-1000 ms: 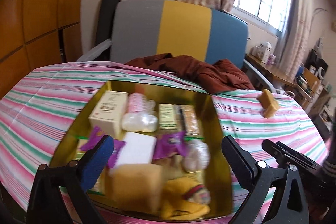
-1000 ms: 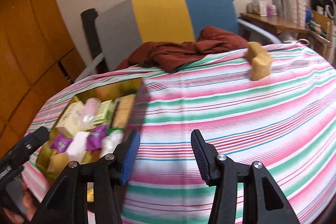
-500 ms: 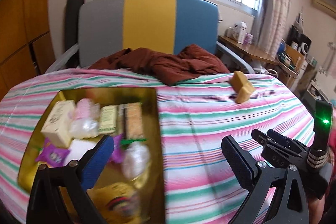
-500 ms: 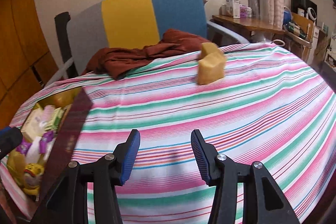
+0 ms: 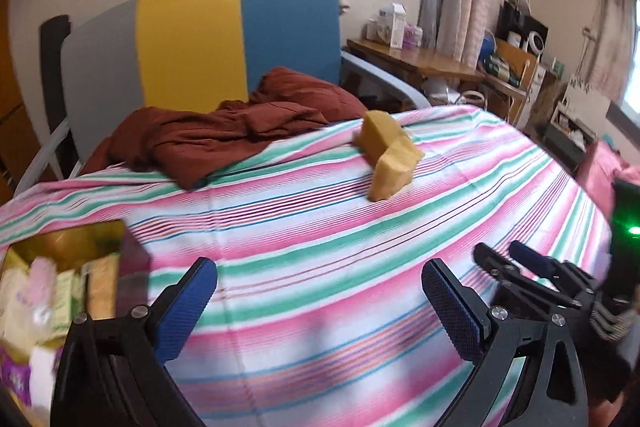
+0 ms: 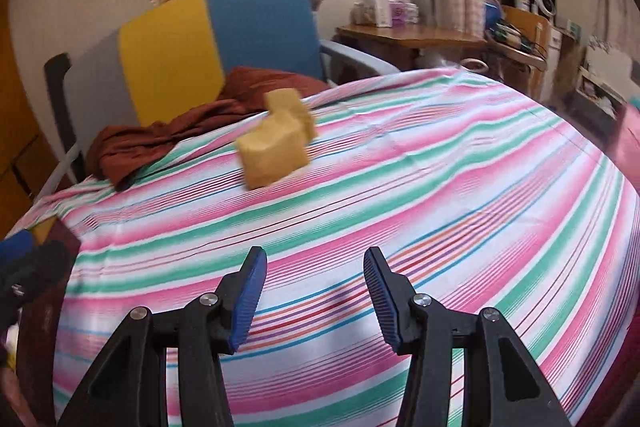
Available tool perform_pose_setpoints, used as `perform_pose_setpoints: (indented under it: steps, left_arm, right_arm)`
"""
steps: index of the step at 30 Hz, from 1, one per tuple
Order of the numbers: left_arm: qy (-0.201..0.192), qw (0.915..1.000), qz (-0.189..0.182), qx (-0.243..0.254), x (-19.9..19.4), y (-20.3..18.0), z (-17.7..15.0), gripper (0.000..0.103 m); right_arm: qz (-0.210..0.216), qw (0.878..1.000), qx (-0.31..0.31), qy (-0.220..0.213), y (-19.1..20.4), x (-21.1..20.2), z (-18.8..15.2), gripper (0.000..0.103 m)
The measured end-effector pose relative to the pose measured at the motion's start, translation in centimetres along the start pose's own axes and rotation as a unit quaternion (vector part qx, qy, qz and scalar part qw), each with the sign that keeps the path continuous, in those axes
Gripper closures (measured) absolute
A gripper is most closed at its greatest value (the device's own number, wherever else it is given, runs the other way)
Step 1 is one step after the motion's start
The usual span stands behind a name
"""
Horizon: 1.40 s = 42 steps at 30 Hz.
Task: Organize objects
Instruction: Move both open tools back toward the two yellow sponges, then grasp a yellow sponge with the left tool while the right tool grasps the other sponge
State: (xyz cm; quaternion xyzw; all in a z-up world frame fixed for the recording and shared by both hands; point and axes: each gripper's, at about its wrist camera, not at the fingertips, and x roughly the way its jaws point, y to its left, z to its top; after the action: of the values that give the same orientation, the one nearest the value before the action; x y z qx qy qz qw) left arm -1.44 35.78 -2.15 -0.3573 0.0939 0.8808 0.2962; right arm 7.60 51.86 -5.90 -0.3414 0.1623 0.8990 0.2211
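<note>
A yellow sponge-like block [image 5: 387, 155] [image 6: 277, 142] lies on the striped tablecloth [image 5: 320, 227] [image 6: 440, 187] toward the far side. My left gripper [image 5: 318, 301] hovers over the cloth with its blue pads wide apart and nothing between them; the block sits well ahead of it. A gold box [image 5: 76, 267] packed with several small packets shows at the lower left of the left wrist view. My right gripper [image 6: 315, 293] stands open and empty above the cloth, with the block ahead and a little to the left. The right gripper [image 5: 532, 269] also appears at the left view's right edge.
A brown garment [image 5: 224, 135] [image 6: 168, 139] is heaped at the table's far edge against a grey, yellow and blue chair [image 5: 200, 39]. A wooden desk [image 5: 420, 61] with cartons stands by the window. The box's dark wall [image 6: 44, 291] sits at the right view's left edge.
Both grippers have swung right, away from the gold box and toward the yellow block. The box has slid to the left edge of both views and the block looks larger. Neither gripper's opening changed.
</note>
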Motion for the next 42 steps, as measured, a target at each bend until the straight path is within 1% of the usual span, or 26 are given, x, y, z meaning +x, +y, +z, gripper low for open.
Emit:
perform_pose_setpoints:
  steps: [6,10,12,13,15,17,20,22,25,27,28,30,34,37,39,42]
  left_arm:
    - [0.013,0.9998,-0.005,0.014,5.2,-2.5,2.1,0.0]
    - [0.012,0.9992,-0.017,0.033,8.5,-4.4,3.6,0.0]
    - [0.011,0.9989,-0.029,0.036,10.2,-5.2,4.4,0.0]
    - [0.012,0.9989,-0.025,0.037,11.3,-5.6,4.7,0.0]
    - [0.012,0.9984,-0.033,0.044,12.9,-6.3,5.2,0.0]
    - [0.014,0.9979,-0.028,0.057,14.4,-7.0,5.7,0.0]
    - [0.012,0.9974,-0.027,0.065,16.1,-7.5,6.1,0.003]
    - [0.016,0.9973,-0.026,0.066,16.9,-7.7,6.5,0.008]
    - [0.024,0.9974,-0.03,0.06,17.8,-7.7,6.8,0.029]
    - [0.041,0.9964,-0.041,0.062,18.6,-7.8,6.6,0.058]
    - [0.047,0.9953,-0.056,0.064,18.8,-7.8,6.5,0.06]
    - [0.041,0.9955,-0.056,0.065,18.4,-7.6,6.2,0.062]
    - [0.024,0.9973,-0.033,0.061,16.8,-6.3,5.2,0.063]
    - [0.0,0.999,-0.013,0.042,14.8,-4.4,4.2,0.063]
    - [-0.018,0.9996,-0.003,0.023,13.6,-3.2,3.7,0.063]
    - [-0.028,0.9995,0.012,0.005,12.9,-2.2,3.3,0.063]
  right_arm:
    - [-0.037,0.999,0.023,0.009,-2.2,1.3,-0.2,0.052]
    - [-0.042,0.997,0.06,0.01,-3.8,1.4,-0.8,0.052]
    - [-0.04,0.996,0.073,0.007,-4.3,1.3,-1.0,0.052]
    - [-0.038,0.996,0.077,0.006,-4.4,1.3,-1.0,0.052]
    - [-0.036,0.996,0.083,0.004,-4.6,1.3,-1.1,0.052]
    - [-0.035,0.995,0.09,0.002,-4.9,1.2,-1.3,0.052]
    - [-0.027,0.994,0.102,0.002,-5.4,1.4,-1.4,0.052]
    - [-0.026,0.994,0.109,0.004,-5.7,1.6,-1.5,0.052]
    - [-0.029,0.993,0.112,0.006,-5.8,1.9,-1.7,0.052]
    - [-0.03,0.994,0.108,0.007,-5.6,1.9,-1.7,0.052]
    - [-0.031,0.994,0.106,0.008,-5.6,2.0,-1.7,0.052]
    - [-0.03,0.994,0.102,0.009,-5.5,2.0,-1.8,0.052]
    - [-0.032,0.994,0.1,0.009,-5.6,2.0,-1.7,0.052]
    - [-0.033,0.995,0.091,0.019,-5.2,2.1,-1.4,0.052]
    - [-0.024,0.996,0.081,0.024,-4.7,2.2,-0.9,0.052]
    - [-0.004,0.998,0.056,0.013,-3.4,2.5,0.8,0.052]
